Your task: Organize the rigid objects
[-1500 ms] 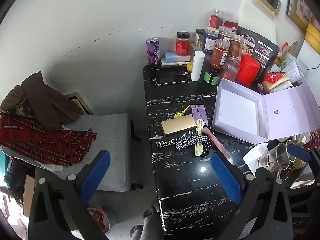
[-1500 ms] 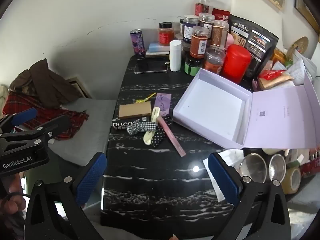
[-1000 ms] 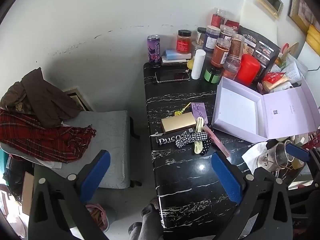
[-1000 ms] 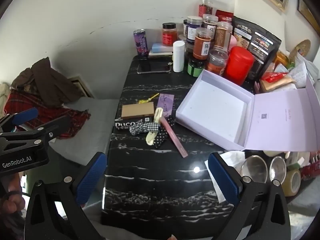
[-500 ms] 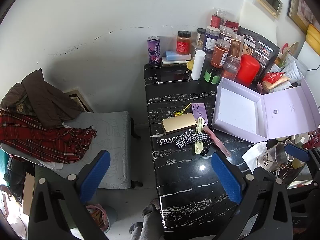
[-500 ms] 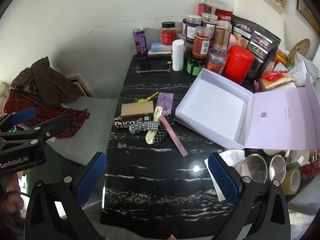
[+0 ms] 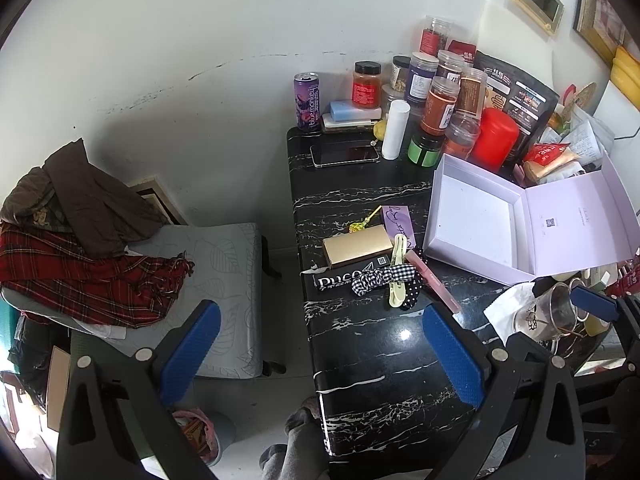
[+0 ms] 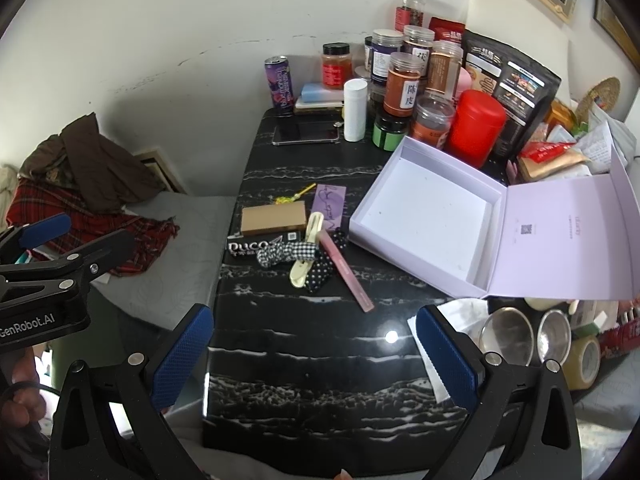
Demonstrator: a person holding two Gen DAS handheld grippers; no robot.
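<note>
Both tools hover above the near end of the black marble counter (image 8: 320, 344), nothing held. The right gripper (image 8: 314, 354) has its jaws spread wide, empty; the left gripper (image 7: 320, 350) likewise stands open and holds nothing, hanging over the counter's left edge.

The things to sort lie in a cluster at mid-counter, ahead of both grippers and well apart from them. A gold box (image 8: 273, 218) lies with its long axis left to right, just beyond a black carton (image 8: 256, 245) lettered "Duco", which runs the same way. A checked hair tie (image 8: 286, 254) and a cream hair clip (image 8: 304, 254) overlap beside them; the clip runs near to far. A pink stick (image 8: 346, 276), probably a lip gloss, lies aslant, its near end pointing right toward the right gripper. The open lilac box (image 8: 424, 216), empty, sits just right of the cluster, lid laid open to the right.

The pink stick looks the nearest piece, and the right gripper seems better placed for it, being closer to the lilac box too. Closing across its narrow width would call for turning the jaws to suit its slant.
</note>
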